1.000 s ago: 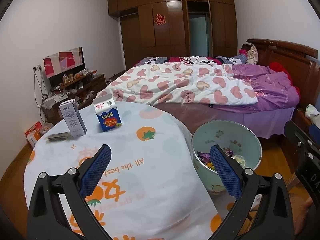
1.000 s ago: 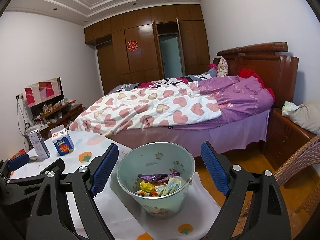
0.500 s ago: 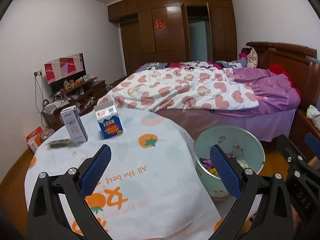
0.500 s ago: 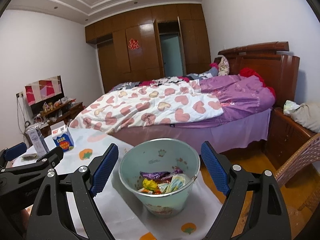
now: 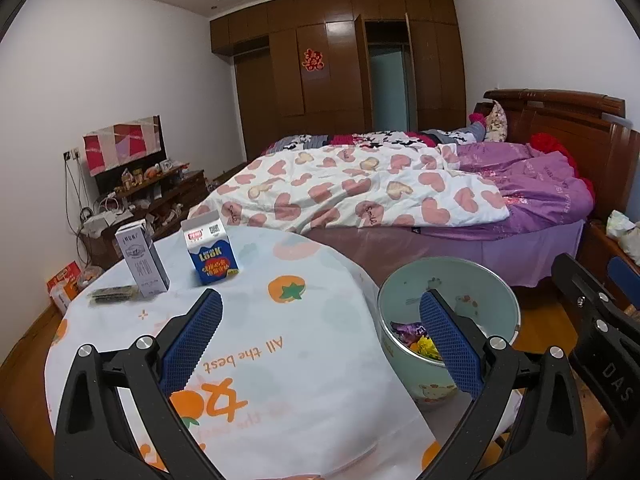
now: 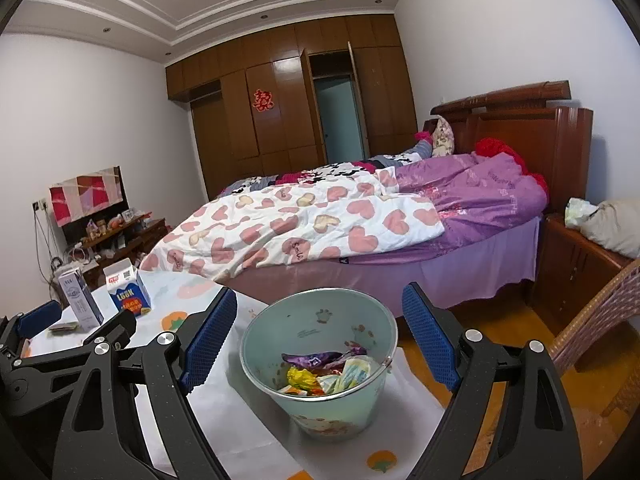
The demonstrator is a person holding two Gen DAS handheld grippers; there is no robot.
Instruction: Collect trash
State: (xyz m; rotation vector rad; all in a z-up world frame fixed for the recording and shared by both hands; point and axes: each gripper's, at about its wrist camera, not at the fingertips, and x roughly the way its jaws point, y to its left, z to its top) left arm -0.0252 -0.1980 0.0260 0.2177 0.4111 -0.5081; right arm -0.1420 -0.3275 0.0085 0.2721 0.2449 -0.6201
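Both grippers, left (image 5: 320, 336) and right (image 6: 318, 332), gape wide, holding nothing. Blue LOOK carton (image 5: 211, 251) near table's far edge: probably light, crushable; pinch flat sides, mid-height.

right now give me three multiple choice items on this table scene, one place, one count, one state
1. Where does the flat dark packet lie?
A. inside the bucket
B. on the table beside the grey carton
C. on the bed

2. How many cartons stand on the table?
A. two
B. four
C. none

3. How do the right gripper jaws stand?
A. shut on the bucket
B. shut on a wrapper
C. open, holding nothing

Key: B, it rests by the grey carton; A, that one and the blue carton; C, the pads stand clear of the bucket.
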